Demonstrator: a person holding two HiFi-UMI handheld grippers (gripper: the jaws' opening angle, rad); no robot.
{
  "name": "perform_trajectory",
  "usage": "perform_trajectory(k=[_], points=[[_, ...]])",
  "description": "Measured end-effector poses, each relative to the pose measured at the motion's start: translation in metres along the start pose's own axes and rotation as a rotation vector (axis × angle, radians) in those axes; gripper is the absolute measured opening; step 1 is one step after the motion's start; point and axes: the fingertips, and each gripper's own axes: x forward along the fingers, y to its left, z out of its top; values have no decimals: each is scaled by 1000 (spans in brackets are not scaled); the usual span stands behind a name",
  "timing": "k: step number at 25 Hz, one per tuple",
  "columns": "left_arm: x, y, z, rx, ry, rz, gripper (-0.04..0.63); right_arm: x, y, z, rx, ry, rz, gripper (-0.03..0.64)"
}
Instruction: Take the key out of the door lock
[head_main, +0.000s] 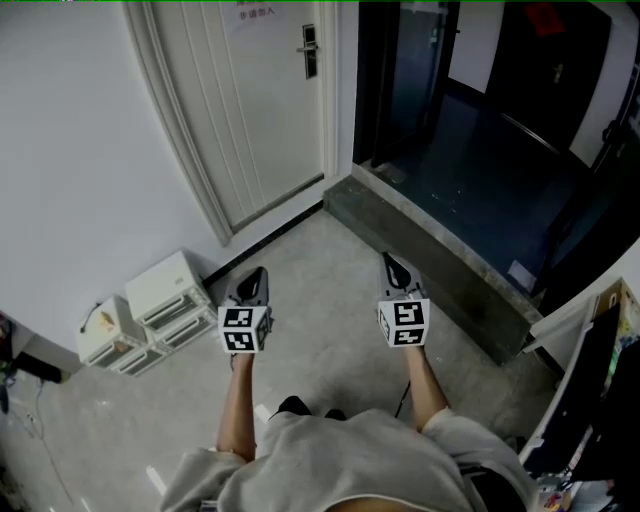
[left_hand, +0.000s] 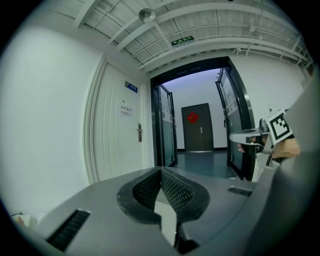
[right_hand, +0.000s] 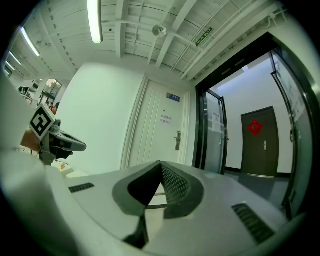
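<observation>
Grippers, two: left gripper and right gripper, fingers pressed together on both, nothing between them. One white panelled door well ahead; one dark lock plate; key too small to discern.

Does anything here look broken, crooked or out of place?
Nothing stands out. The white panelled door is closed with its dark handle plate straight, and the white plastic drawer boxes stand on the floor by the wall. The left gripper and right gripper are both shut and empty. Any key is too small to see.
</observation>
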Motion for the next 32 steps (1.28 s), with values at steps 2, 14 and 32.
perform_trajectory(k=[2, 14, 32], points=[[6, 0, -3, 0, 5, 3, 18, 7, -1, -4, 1, 5, 9, 23], [86, 32, -14, -6, 23, -17, 18, 85, -8, -23, -13, 21, 19, 23], [337, 170, 41, 2, -9, -119, 18, 352, -37, 0, -54, 45, -47, 23]])
